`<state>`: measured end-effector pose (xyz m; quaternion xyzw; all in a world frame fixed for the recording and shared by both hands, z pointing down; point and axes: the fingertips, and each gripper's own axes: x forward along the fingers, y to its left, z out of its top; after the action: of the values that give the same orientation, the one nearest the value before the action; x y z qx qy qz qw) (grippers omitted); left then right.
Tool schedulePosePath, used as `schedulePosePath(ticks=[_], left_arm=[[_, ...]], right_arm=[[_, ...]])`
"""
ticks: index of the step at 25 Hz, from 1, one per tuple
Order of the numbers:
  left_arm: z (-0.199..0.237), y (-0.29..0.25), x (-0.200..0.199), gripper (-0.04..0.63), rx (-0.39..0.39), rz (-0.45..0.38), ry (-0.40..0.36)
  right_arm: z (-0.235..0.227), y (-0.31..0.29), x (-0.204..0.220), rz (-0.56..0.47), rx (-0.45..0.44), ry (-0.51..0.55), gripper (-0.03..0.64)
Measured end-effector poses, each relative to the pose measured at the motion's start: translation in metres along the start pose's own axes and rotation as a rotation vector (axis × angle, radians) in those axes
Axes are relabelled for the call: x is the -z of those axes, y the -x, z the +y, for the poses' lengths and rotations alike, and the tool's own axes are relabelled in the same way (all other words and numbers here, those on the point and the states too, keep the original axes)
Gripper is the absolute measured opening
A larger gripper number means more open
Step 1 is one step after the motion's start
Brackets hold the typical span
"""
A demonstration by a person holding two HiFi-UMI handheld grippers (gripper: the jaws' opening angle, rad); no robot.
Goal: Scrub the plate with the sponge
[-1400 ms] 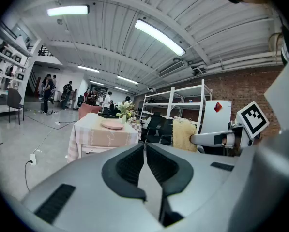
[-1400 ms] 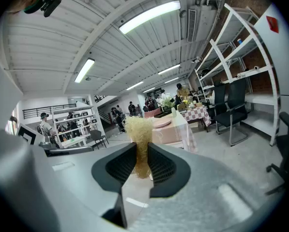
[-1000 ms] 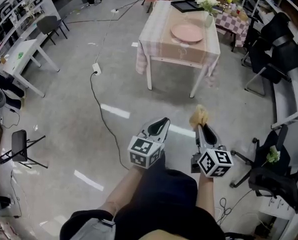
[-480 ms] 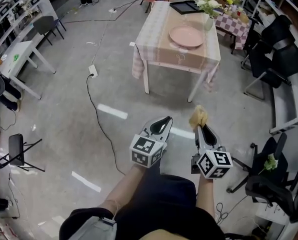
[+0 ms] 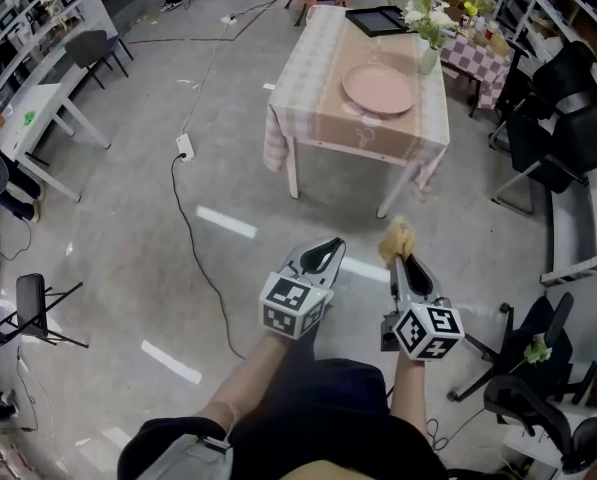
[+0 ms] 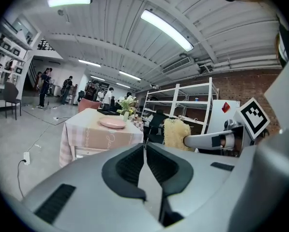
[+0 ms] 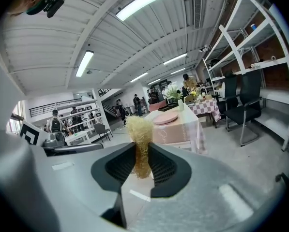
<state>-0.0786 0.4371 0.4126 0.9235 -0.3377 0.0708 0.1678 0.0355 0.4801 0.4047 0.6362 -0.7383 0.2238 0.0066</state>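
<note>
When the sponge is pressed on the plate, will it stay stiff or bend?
Probably soft: the sponge looks fibrous and is pinched narrow in the right claw, so it should squash. It likely weighs little, standing upright above the jaws unsupported.

Open floor (image 5: 313, 223) ahead to the table (image 5: 323, 73); chairs (image 5: 553, 118) crowd right

Open lab workshop, concrete floor (image 5: 128, 228), metal shelving (image 6: 211, 100), office chairs (image 5: 563, 128), power strip (image 5: 185, 147)
</note>
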Motion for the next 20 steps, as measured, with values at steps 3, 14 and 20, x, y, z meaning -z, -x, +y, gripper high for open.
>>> schedulePosePath(ticks=[3, 14, 20], left_arm=[[0.013, -0.014, -0.009, 0.026, -0.001, 0.005, 0.005], [0.06, -0.066, -0.048, 0.026, 0.043, 0.004, -0.005], [0.091, -0.09, -0.064, 0.026, 0.033, -0.008, -0.013]], right_arm=[[-0.005, -0.018, -0.009, 0.008, 0.005, -0.003, 0.081], [-0.013, -0.084, -0.045, 0.01, 0.029, -0.003, 0.081], [-0.022, -0.116, -0.058, -0.005, 0.055, -0.01, 0.081]])
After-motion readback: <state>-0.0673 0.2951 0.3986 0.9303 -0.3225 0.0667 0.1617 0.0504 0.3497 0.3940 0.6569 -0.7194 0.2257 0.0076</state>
